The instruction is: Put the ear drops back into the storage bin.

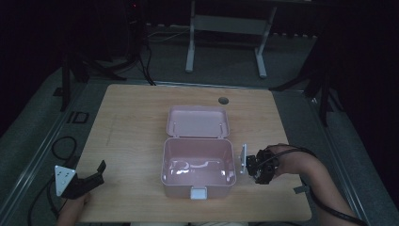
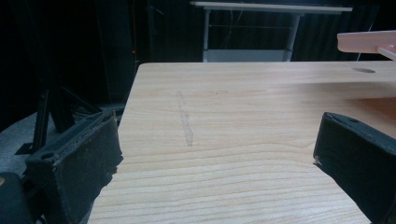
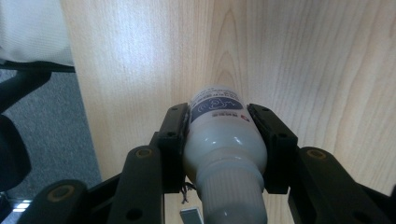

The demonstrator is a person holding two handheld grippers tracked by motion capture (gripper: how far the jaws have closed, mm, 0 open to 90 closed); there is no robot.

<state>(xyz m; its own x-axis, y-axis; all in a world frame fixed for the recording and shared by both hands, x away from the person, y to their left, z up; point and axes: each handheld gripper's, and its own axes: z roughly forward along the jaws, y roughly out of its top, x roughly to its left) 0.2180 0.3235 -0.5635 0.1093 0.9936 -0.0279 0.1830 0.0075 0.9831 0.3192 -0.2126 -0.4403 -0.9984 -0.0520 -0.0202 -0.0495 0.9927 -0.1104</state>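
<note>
**While one bottle sits clamped, the other jaws gape over bare wood**

Where the pink box (image 1: 197,167) stands open near the middle of the wooden tabletop (image 1: 131,141), its lid (image 1: 198,121) folded back flat on the far side and its white latch (image 1: 198,192) facing the person, the two grippers sit on opposite sides of it. To the right of the box, just beside its right wall, the right gripper (image 1: 251,165) is carried in the person's right hand (image 1: 277,162), turned toward the box. Its own view shows the jaws closed firmly on a small white bottle (image 3: 224,154), one black pad pressed against each side of the bottle's body. The bottle's ribbed cap end lies toward the camera, and its labelled base, with blue print too small to read, points away over the wood grain. Whether the bottle touches the tabletop, I cannot tell.

To the left of the box, well apart from it and near the tabletop's near left corner, the left gripper (image 1: 89,179) rests low, with its grey three-cornered plate (image 1: 63,179) on top. Its jaws stand spread wide with nothing between them but bare wood. In the left gripper view (image 2: 215,154) the edge of the pink lid (image 2: 366,42) shows at the upper right.
</note>
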